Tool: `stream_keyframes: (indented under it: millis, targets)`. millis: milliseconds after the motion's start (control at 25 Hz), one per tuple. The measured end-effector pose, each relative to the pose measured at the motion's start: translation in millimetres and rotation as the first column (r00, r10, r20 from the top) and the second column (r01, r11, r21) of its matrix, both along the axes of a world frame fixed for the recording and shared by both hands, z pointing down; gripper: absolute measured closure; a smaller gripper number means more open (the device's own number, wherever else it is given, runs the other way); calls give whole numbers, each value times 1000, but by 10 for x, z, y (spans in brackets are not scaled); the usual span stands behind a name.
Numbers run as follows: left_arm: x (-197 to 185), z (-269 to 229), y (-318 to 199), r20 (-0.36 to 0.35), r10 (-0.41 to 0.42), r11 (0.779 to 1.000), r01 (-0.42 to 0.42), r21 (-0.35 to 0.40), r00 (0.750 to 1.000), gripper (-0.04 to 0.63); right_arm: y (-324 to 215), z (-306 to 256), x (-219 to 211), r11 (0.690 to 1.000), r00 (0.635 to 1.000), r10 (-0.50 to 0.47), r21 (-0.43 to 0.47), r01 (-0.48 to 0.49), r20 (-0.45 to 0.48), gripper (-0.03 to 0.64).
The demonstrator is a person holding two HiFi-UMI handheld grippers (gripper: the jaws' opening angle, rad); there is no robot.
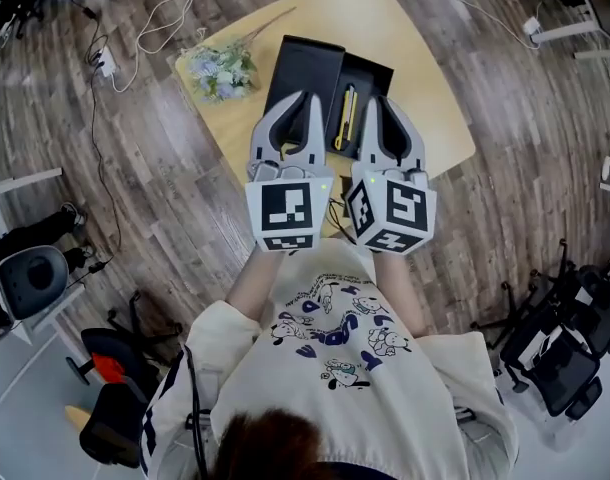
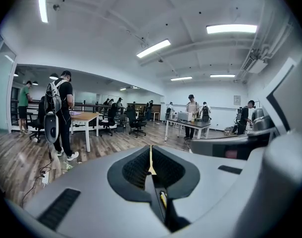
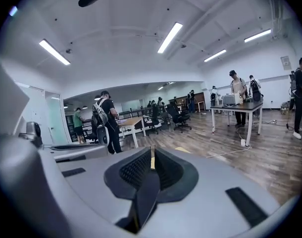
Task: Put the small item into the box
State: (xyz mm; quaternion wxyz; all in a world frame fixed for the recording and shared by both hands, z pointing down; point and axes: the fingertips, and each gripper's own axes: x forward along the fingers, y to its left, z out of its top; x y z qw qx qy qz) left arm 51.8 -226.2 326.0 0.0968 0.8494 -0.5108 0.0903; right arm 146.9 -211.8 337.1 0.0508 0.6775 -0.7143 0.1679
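Note:
A black box (image 1: 370,73) lies open on the wooden table (image 1: 425,68), with its black lid (image 1: 303,68) next to it on the left. A small yellow and black item (image 1: 345,113) rests in the open box. Both grippers are held side by side high above the table, close to the head camera. My left gripper (image 1: 307,98) (image 2: 151,155) has its jaws together with nothing between them. My right gripper (image 1: 382,103) (image 3: 152,157) is likewise shut and empty. Both gripper views look level across the room, so neither shows the table or box.
A bunch of pale flowers (image 1: 220,68) lies at the table's left corner. Cables and a power strip (image 1: 105,63) trail over the wood floor. Office chairs (image 1: 565,348) stand around. People (image 2: 62,113) and desks (image 3: 237,108) fill the far room.

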Motion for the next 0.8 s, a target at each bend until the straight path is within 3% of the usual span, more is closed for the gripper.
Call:
stream_keyframes:
  millis: [320,800]
  targets:
    - [41,-281,204,-24,43,997,-41,64,999,571,201,-253,-93,998,1000,4,65,-2,-28,578]
    - [-1,-467,368,-30,56,993,-52,103,998,571,365,-422,-149,995,999,12,103,-9,-33,580]
